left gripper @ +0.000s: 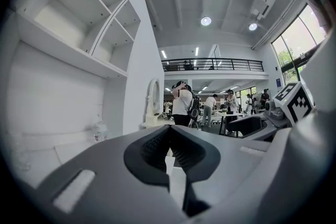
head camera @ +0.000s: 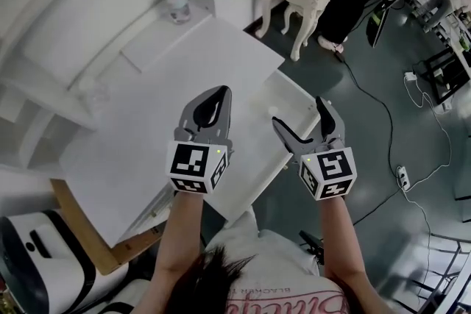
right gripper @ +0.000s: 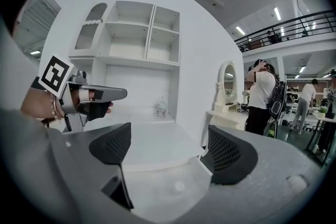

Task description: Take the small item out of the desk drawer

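Jaws being held wide apart on the right gripper (right gripper: 170, 153), the nearer one; item (right gripper: 179, 186) being framed just ahead, lower, in the drawer (right gripper: 149, 196); left gripper (left gripper: 170, 147) jaws together.

A jar (right gripper: 161, 109) is standing at the back of the desk (right gripper: 152, 147). The drawer (right gripper: 149, 189) is jutting out in front, with seemingly the small item (right gripper: 179, 186) lying inside.
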